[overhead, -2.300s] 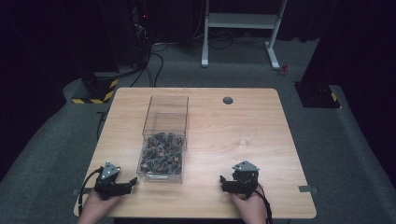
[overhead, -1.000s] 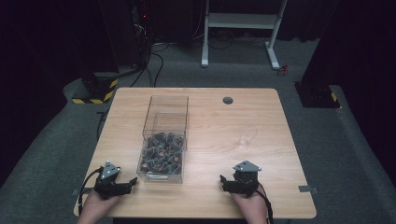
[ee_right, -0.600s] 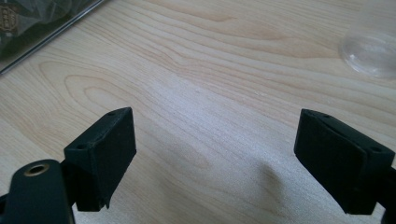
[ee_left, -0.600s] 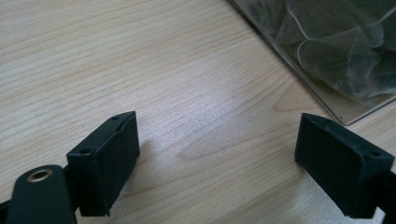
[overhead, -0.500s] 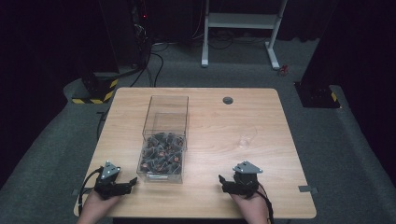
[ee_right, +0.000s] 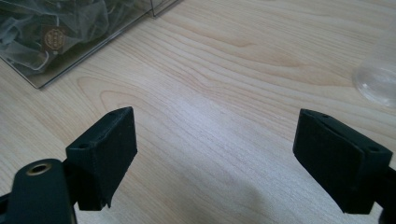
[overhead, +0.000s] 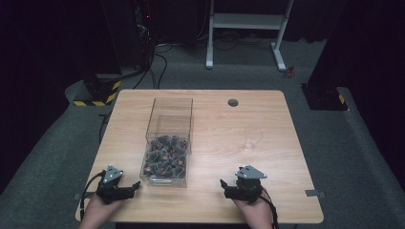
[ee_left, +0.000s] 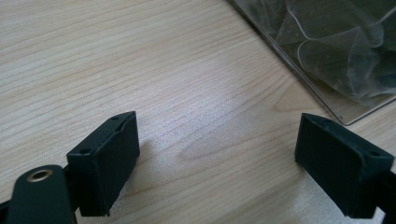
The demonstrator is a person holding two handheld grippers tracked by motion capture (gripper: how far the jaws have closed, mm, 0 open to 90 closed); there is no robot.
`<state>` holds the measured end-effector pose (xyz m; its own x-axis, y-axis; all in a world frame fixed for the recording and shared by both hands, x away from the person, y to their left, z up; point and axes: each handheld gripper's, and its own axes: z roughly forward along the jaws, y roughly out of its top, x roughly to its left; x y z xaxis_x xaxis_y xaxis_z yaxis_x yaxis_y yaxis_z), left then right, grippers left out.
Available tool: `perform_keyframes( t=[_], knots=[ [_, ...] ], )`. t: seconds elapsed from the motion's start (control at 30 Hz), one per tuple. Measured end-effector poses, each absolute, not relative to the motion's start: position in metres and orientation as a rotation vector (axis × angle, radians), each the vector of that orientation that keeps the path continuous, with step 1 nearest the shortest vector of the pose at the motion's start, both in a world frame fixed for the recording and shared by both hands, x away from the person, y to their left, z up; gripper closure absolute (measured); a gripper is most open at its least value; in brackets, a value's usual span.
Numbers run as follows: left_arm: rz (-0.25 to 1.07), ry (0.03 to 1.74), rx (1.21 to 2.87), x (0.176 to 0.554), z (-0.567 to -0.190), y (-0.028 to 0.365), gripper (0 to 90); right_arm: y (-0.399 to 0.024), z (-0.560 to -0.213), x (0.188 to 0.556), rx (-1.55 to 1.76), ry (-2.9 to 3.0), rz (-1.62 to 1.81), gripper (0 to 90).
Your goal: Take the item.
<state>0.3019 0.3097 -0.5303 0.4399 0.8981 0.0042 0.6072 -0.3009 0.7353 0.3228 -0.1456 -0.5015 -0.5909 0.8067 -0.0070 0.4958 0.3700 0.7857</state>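
High view, near edge of pale wooden worktop (overhead: 210, 200): left tool (overhead: 129, 188) and right tool (overhead: 227, 187), both resting low, jaws spread wide, nothing held. Between them, nearer the left: tall clear rectangular plastic bin (overhead: 168, 143), lower part packed with crumpled translucent sachets bearing small brown discs (overhead: 165, 157). Long axis of bin running away from the person, near end just beside the left tool, far end toward mid-worktop. Well ahead of the right tool and slightly to its right: small clear plastic cup (overhead: 251, 137), apparently empty, standing apart from the bin.

Left gripper view: left tool (ee_left: 224, 172) wide, bare wood between the jaws; near corner of bin (ee_left: 327, 56) ahead and to the right, close but not touching.

Right gripper view: right tool (ee_right: 219, 172) wide, bare wood between; bin corner with sachets (ee_right: 56, 42) ahead-left, cup base (ee_right: 378, 79) ahead-right, both apart from the jaws.

Judgement: left hand nearer the bin, right hand nearer the cup; likely reach up and over the bin's near wall for a sachet, the cup the probable receiver. Open top of bin high above resting tool height, hence a lift before any entry.
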Motion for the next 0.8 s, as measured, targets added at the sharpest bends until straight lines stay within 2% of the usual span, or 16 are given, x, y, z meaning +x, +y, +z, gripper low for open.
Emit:
perform_keyframes(
  t=[0.47, 0.8],
  knots=[
    [0.557, 1.262, 2.023, 0.302, -0.530, 0.309, 14.2, -0.139, -0.498, 0.320, 1.094, 2.260, 1.130, 15.9],
    [0.555, 1.261, 2.029, 0.302, -0.530, 0.310, 14.2, -0.124, -0.481, 0.314, 1.016, 2.264, 1.192, 16.6]
  ],
)
